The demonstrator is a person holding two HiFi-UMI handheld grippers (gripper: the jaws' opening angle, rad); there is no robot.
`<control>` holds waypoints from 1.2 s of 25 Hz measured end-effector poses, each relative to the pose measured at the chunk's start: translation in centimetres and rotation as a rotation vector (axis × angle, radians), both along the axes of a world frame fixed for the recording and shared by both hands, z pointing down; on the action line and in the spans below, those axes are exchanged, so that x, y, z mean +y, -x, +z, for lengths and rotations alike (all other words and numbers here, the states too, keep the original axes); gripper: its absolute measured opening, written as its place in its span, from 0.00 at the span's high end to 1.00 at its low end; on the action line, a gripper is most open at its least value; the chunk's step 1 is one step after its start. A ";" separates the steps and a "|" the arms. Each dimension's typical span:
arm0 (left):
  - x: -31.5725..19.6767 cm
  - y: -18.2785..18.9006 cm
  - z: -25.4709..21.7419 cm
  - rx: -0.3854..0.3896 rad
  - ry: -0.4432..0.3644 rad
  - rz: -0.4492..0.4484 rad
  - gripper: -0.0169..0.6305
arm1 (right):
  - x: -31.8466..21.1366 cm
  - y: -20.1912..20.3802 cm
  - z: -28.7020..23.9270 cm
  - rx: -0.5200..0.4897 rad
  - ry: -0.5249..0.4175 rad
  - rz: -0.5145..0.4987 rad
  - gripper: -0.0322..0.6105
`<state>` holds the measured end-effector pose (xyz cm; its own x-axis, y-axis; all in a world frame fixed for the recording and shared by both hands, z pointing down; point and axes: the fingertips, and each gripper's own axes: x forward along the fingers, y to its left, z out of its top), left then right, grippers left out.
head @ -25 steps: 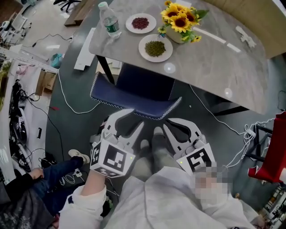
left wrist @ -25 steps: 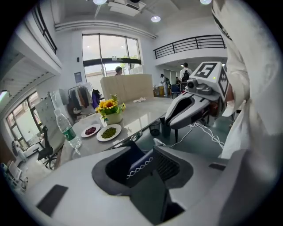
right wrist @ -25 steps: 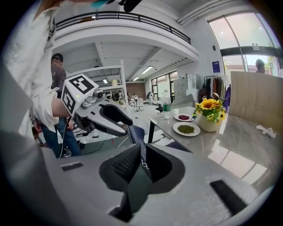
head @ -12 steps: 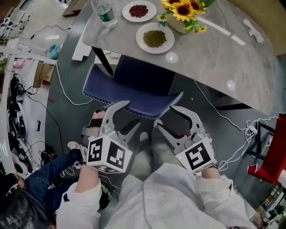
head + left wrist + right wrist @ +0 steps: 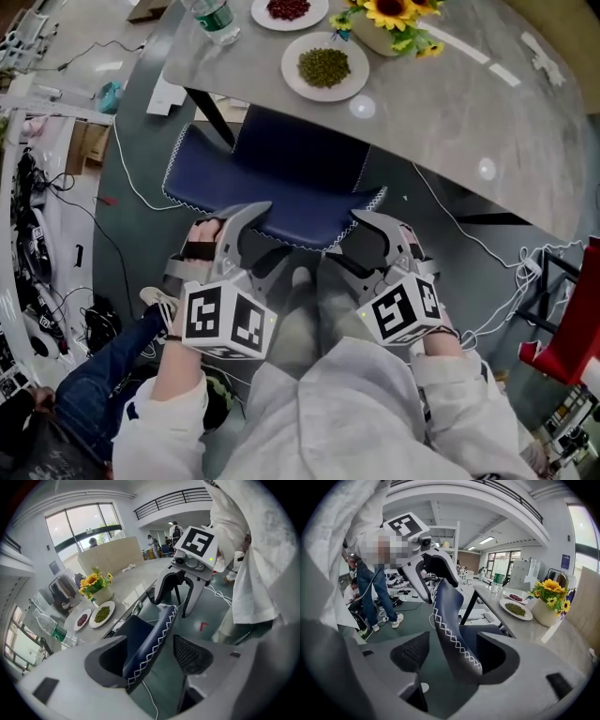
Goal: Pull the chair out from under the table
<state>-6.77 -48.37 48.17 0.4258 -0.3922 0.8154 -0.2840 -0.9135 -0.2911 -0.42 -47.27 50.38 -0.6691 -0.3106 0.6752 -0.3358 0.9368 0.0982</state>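
Note:
The chair has a dark blue backrest (image 5: 272,202) with white zigzag stitching, and its seat (image 5: 300,155) is partly under the grey table (image 5: 450,103). My left gripper (image 5: 258,239) straddles the left part of the backrest's top edge. My right gripper (image 5: 352,246) straddles the right part. Both sets of jaws have just been opening. In the left gripper view the backrest (image 5: 154,630) runs between the spread jaws of the left gripper (image 5: 152,660), with a gap to the ribbed pad (image 5: 190,654). In the right gripper view the backrest (image 5: 450,620) likewise stands between the right gripper's (image 5: 454,656) open jaws.
On the table stand a plate of green beans (image 5: 323,66), a plate of red beans (image 5: 289,9), a sunflower pot (image 5: 394,23) and a water bottle (image 5: 211,19). Cables (image 5: 131,178) lie on the floor. A seated person's leg (image 5: 103,384) is at lower left, a red chair (image 5: 567,319) at right.
Both grippers have sunk toward the backrest's top edge and their jaws have spread. The backrest edge now lies between each pair of jaws.

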 end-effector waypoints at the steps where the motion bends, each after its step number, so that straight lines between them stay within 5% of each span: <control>1: -0.2 0.0 0.1 -0.006 -0.001 0.002 0.51 | -0.2 0.1 0.3 0.014 -0.008 -0.007 0.53; 7: -0.8 0.0 0.7 -0.024 0.001 0.018 0.51 | -0.9 0.5 2.3 0.106 -0.052 -0.057 0.53; 19: -1.1 0.4 1.6 -0.156 -0.031 0.048 0.52 | -1.9 2.1 4.6 0.125 -0.081 -0.075 0.53; 21: -1.3 0.6 1.7 -0.183 -0.050 0.046 0.58 | -1.9 2.2 4.9 0.123 -0.066 -0.068 0.53; 30: -1.3 0.6 1.7 -0.209 -0.043 0.061 0.63 | -2.1 2.2 4.9 0.116 -0.070 -0.066 0.57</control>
